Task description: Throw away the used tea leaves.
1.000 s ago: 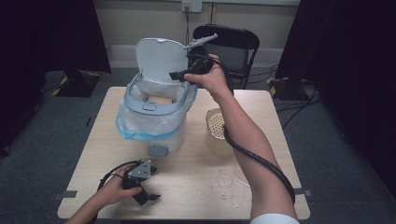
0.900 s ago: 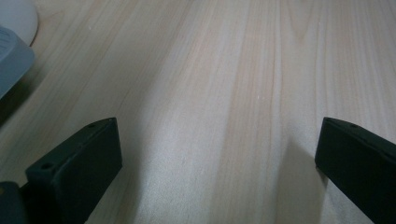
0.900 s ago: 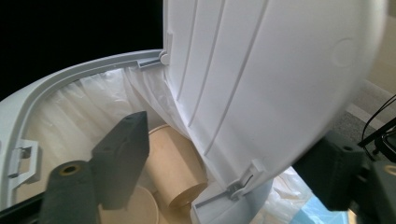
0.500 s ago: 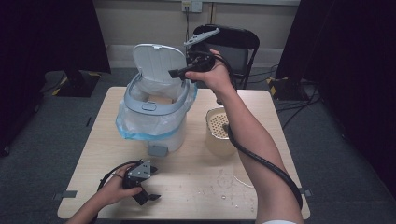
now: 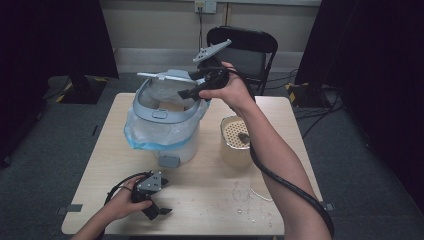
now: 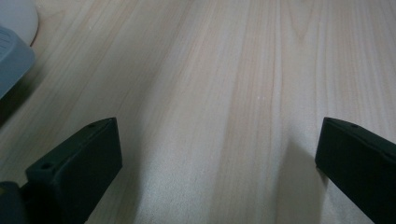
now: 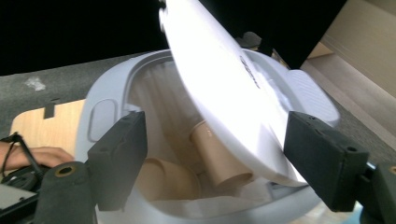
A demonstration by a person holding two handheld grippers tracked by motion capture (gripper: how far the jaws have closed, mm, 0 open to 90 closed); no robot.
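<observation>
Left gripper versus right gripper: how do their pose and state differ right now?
The left gripper rests low on the wooden table near its front edge, while the right gripper is held up over the white trash bin. The left gripper's jaws frame only bare tabletop; the right gripper's jaws sit around the edge of the bin's half-lowered lid. Both are open, and neither is clamped on anything.

A white plastic lidded bin lined with a clear bag stands toward the table's far left corner, holding tan paper cups, with a tan perforated-top container just right of it and a black folding chair beyond the far edge.
</observation>
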